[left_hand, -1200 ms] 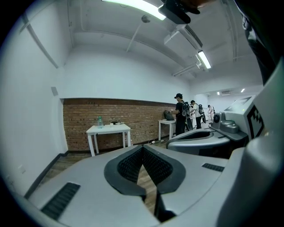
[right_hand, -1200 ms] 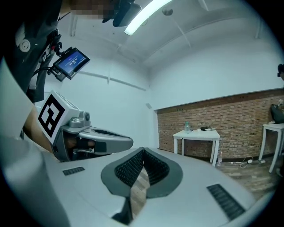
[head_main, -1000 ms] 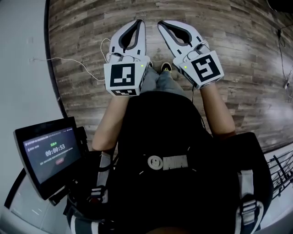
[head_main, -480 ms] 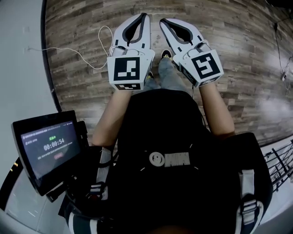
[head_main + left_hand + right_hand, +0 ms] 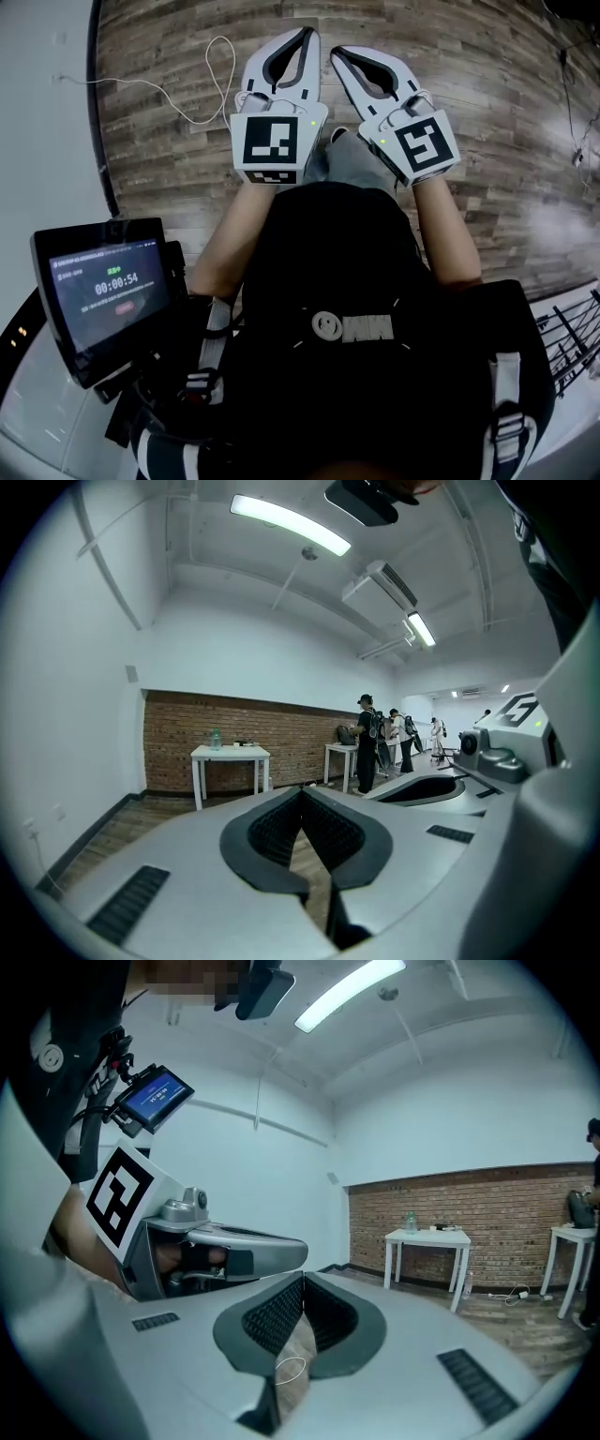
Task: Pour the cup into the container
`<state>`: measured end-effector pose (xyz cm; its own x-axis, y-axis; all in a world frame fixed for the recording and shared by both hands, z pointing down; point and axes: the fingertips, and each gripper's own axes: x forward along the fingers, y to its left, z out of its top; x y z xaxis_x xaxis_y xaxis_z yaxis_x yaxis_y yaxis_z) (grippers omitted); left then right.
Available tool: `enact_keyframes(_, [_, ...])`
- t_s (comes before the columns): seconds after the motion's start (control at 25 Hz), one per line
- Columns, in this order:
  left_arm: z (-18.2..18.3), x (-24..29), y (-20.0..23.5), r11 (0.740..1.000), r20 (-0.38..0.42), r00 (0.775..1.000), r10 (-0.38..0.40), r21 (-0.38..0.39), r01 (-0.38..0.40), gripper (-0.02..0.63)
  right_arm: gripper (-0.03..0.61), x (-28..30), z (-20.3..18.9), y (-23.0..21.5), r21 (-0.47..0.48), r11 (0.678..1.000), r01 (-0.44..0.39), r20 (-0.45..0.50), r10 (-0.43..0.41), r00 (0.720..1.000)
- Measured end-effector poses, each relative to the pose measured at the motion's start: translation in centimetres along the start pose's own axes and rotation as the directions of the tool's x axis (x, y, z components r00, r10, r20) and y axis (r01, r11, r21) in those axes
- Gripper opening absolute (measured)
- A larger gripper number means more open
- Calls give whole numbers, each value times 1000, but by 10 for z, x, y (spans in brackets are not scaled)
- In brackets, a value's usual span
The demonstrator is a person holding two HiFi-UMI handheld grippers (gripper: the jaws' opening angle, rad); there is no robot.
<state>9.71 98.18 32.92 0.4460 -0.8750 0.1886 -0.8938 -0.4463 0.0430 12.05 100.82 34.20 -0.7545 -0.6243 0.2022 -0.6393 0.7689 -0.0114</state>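
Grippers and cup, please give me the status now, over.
Left gripper shut, empty. Right gripper shut, empty. Cup and container not in sight; white table far ahead at brick wall. Cable on floor at left.

1. Shifted left tongs (image 5: 307,33) and right tongs (image 5: 336,52) up-frame and slightly right.
2. Stepped along wood floor (image 5: 169,169); slid white cable (image 5: 219,39) up-frame.
3. Ticked timer on screen (image 5: 108,295) from 53 to 54.
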Motion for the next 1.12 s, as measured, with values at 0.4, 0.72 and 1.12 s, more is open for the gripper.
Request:
enact_keyframes(0.4, [-5, -25, -49, 999, -17, 999, 41, 17, -41, 3, 8, -57, -16, -2, 59, 998, 26, 3, -26, 1000])
enact_keyframes(0.72, [-19, -66, -100, 999, -49, 998, 43, -14, -44, 3, 8, -103, -33, 23, 65, 998, -6, 19, 5, 1000])
enact_keyframes(1.12, [-4, -88, -107, 997, 3, 999, 42, 62, -42, 3, 8, -120, 0, 36, 60, 998, 29, 122, -37, 992])
